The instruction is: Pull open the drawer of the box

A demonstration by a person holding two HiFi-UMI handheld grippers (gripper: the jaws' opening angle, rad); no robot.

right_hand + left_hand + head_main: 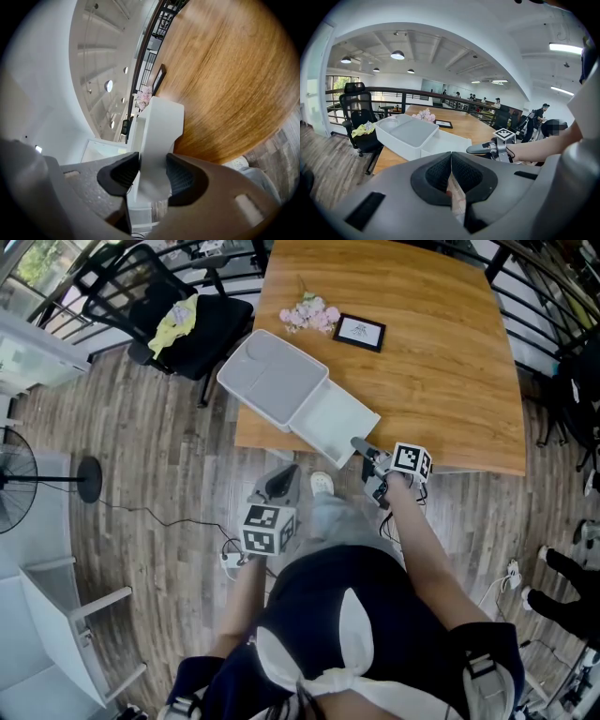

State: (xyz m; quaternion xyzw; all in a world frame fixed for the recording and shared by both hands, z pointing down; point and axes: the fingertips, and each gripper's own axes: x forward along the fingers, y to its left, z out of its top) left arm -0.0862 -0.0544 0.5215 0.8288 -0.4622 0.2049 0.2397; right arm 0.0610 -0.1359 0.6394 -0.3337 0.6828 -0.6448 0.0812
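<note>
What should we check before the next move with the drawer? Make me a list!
1. Drawer out of the box: ok, pulled open.
2. Right gripper holding the drawer's front: ok, pads squeeze it.
3. Left gripper out of the way: ok, shut, empty, held away from the box.
4. Box fully on the table: not ok, one corner sticks over the edge.
5. Drawer can slide further: cannot tell.

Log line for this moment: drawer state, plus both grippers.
drawer: pulled out of box | right gripper: closed on drawer front | left gripper: shut, empty, away from table
</note>
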